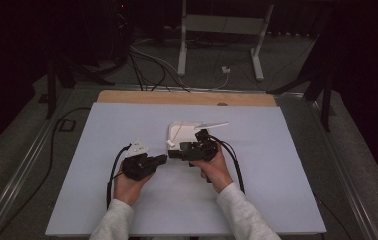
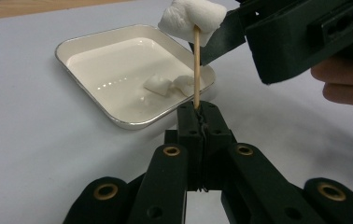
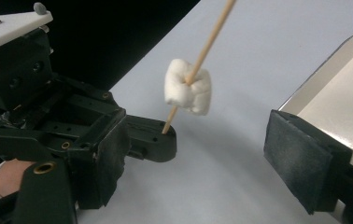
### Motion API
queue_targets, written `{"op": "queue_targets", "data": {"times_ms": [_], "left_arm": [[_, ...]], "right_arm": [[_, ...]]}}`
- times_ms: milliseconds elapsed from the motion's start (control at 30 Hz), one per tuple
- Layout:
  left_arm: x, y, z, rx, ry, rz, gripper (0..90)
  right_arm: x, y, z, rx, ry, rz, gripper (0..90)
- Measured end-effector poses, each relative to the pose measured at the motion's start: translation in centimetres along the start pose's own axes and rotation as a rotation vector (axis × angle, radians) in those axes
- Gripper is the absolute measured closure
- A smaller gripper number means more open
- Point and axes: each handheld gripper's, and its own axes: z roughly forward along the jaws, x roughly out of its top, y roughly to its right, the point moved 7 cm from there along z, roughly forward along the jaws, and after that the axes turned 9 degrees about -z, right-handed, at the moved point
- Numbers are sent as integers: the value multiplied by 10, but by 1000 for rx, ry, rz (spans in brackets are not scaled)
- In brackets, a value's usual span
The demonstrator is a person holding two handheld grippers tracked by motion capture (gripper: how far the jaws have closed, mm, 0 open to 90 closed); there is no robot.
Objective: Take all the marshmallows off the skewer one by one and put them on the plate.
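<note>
- High view: left gripper (image 1: 163,159) sits at about 7 o'clock on the table (image 1: 102,175), pointing toward 3 o'clock at the right gripper (image 1: 171,153), which sits near the centre.
- Tray (image 1: 179,132) lies just beyond the right gripper, at its 12 o'clock.
- Left gripper view: left gripper (image 2: 201,108) is clamped tight on the foot of a skewer (image 2: 196,70) that stands upright from its tips.
- Marshmallow (image 2: 191,19) is speared at the skewer's top, at 12 o'clock; a pad of the right gripper (image 2: 219,39) touches its 3 o'clock side.
- Tray (image 2: 90,95) lies behind at 10 o'clock, two more marshmallows (image 2: 170,85) in its near corner.
- Right gripper view: right gripper (image 3: 198,154) stands wide, pads apart at 8 and 4 o'clock; the marshmallow (image 3: 188,92) hangs between them on the slanted skewer (image 3: 207,42), and the jaws grip nothing.
- Tray (image 3: 333,93) shows at 3 o'clock.
</note>
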Motion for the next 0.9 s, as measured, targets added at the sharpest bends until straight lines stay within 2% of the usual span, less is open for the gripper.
{"op": "queue_targets", "data": {"times_ms": [67,267,400,533,633,767,900], "left_arm": [[0,1,1,-4,2,-1,900],[1,4,2,-19,15,-6,900],[2,5,2,-31,21,-5,900],[2,6,1,-36,29,-9,900],[3,6,1,-36,35,-7,900],[0,8,3,-30,19,2,900],[-3,10,6,-41,9,8,900]], "right_arm": [[0,-3,1,20,0,5,271],[-1,-5,5,67,6,43,498],[1,-4,6,89,28,89,630],[2,-3,5,77,50,84,786],[5,-3,2,92,86,97,821],[7,-2,-2,79,118,107,832],[13,6,-13,64,178,150,839]]}}
